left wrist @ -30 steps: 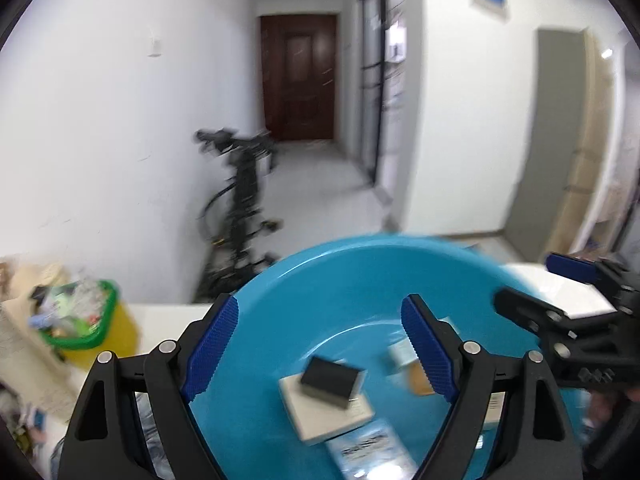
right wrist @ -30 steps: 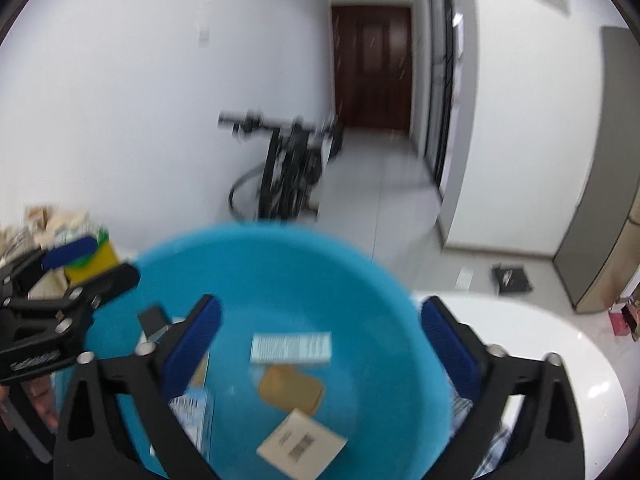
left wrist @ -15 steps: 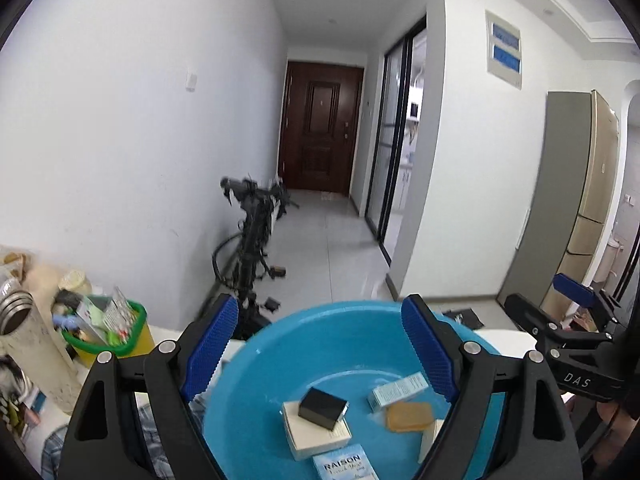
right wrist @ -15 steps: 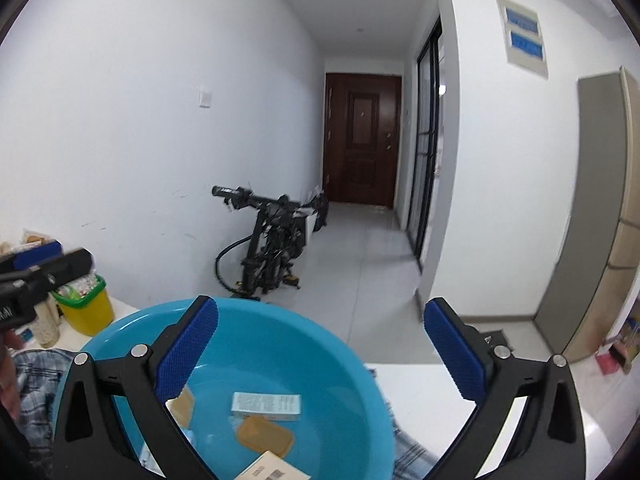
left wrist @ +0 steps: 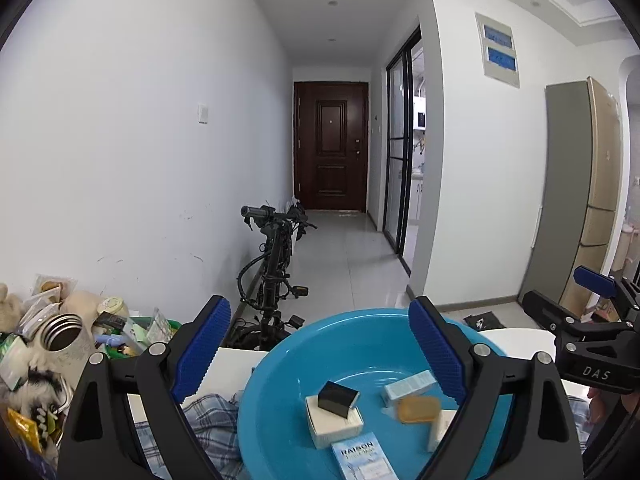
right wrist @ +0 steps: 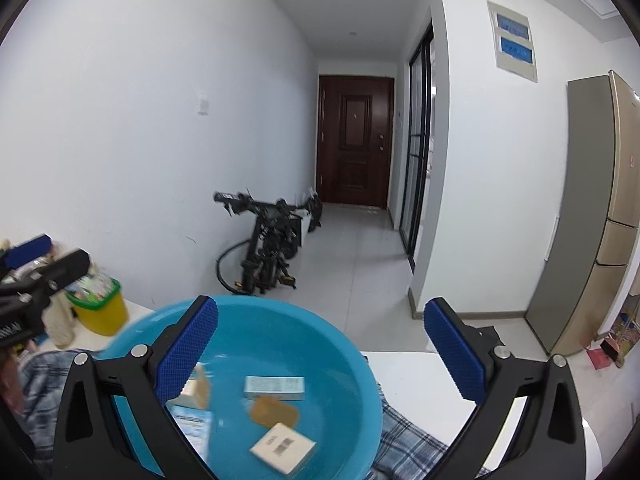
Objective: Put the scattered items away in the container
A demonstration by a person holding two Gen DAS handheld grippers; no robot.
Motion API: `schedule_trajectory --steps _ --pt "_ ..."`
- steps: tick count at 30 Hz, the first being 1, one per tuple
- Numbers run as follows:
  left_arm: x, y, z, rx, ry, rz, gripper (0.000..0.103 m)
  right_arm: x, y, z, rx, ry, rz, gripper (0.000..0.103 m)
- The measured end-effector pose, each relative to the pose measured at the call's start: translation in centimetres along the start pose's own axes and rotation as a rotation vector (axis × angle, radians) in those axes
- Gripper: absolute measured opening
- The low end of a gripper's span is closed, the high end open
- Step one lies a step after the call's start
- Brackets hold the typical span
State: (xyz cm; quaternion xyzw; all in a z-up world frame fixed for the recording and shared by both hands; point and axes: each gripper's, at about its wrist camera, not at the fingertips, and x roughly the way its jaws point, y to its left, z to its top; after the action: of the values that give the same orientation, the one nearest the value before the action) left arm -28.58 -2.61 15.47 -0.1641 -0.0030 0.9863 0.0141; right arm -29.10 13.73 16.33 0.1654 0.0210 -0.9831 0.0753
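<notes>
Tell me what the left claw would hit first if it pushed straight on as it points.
Nothing nearby, most likely. The open left claw aims above the basin's far rim, toward the bike and hallway beyond; depth is unclear.

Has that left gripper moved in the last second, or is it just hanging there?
Yes. The left gripper has tilted up and back: the brown door, cut off at the top a second ago, now sits mid-frame, and the blue basin sits lower.
</notes>
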Motion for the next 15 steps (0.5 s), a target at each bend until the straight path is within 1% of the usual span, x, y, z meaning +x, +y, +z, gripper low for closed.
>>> schedule_trajectory --steps 2,4,5,6,8,11,15 --pt "-1.7 0.0 0.0 0.001 -0.018 0.004 0.093 -1.8 0.2 0.1 0.034 -0.014 0.044 0.103" --pt "-3.5 0.0 -0.1 0.003 -0.037 0.010 0.094 -3.4 0.2 0.1 0.053 -0.022 0.061 0.103" --pt "-4.7 0.0 -0.2 0.002 -0.047 0.012 0.101 -4.2 0.3 0.1 0.055 -0.027 0.063 0.103" --pt "-5.5 0.0 -0.3 0.000 -0.054 0.010 0.103 -4.9 0.5 0.0 0.052 -0.031 0.063 0.103" --pt "-7.5 0.2 -0.5 -0.004 -0.079 0.011 0.103 -6.2 0.8 -0.3 0.039 -0.035 0.059 0.103" --pt "-10.1 -0.1 -0.8 0.004 -0.095 0.008 0.103 -8.1 1.0 -0.6 0.037 -0.039 0.056 0.103" --pt "-12.2 -0.5 -1.0 0.009 -0.104 -0.005 0.103 -11.2 1.2 -1.4 0.045 -0.063 0.049 0.103"
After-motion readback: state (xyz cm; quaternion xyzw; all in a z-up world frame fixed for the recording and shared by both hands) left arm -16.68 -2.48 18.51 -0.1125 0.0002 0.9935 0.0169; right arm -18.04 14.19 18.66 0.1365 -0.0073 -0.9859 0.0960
